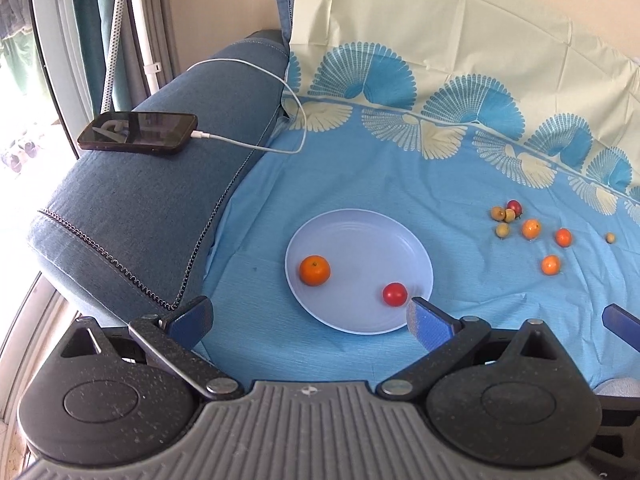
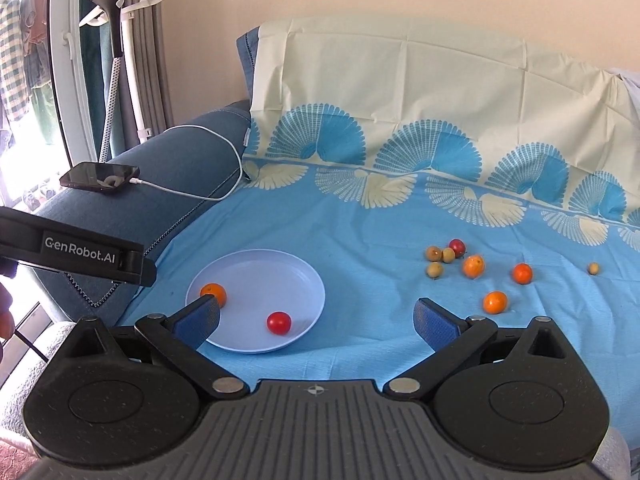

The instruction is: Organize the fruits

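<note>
Right wrist view: both jaws gape empty near the plate [image 2: 316, 286] rim, loose fruits [image 2: 474, 266] well apart.

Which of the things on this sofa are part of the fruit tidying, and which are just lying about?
Part of the job:
plate
orange on the plate
red fruit on the plate
loose fruits on the sheet
left gripper and right gripper, both open

Just lying about:
phone
charging cable
garment steamer
</note>
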{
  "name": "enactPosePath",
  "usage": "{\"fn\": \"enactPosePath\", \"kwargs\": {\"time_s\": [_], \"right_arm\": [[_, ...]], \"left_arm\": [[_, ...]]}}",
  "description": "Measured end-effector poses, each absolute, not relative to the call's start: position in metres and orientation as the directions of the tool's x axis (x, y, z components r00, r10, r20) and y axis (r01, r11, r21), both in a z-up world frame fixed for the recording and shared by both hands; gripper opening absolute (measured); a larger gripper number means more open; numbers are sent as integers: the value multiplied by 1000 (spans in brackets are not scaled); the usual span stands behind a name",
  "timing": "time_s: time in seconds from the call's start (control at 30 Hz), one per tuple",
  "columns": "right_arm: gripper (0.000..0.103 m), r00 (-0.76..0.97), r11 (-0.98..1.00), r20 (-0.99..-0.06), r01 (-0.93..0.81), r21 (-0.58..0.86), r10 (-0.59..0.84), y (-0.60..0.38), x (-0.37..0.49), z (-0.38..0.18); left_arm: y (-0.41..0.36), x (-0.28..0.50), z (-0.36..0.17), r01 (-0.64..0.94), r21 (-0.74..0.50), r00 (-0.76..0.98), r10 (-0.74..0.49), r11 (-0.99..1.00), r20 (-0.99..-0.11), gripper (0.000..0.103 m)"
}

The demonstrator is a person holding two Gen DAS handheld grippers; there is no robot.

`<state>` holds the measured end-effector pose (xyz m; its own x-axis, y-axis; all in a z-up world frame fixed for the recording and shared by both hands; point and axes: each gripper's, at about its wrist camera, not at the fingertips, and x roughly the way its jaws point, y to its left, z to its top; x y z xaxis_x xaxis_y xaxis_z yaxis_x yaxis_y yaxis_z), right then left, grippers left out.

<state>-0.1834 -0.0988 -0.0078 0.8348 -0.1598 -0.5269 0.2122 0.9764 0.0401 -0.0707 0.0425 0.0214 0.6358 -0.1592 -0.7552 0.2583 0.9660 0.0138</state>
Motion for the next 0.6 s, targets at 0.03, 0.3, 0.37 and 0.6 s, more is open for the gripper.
{"fn": "enactPosePath", "kwargs": {"time_s": [0.03,0.3,0.37,0.6], "right_arm": [[102,835,976,-527,212,42,-159,-99,-183,-8],[102,825,972,-543,229,61,-160,-103,-179,-12],[102,823,971,-546,229,62,-159,-103,-177,-13],[102,818,972,-554,226,64,-154,-105,-172,-15]], "left_arm": [[42,-70,21,259,14,633,-159,966,-757,103],[37,-65,19,268,18,629,-161,963,-760,103],[38,-63,19,267,19,629,-159,964,-761,103],[38,-59,19,266,18,625,-158,964,-764,103]]}}
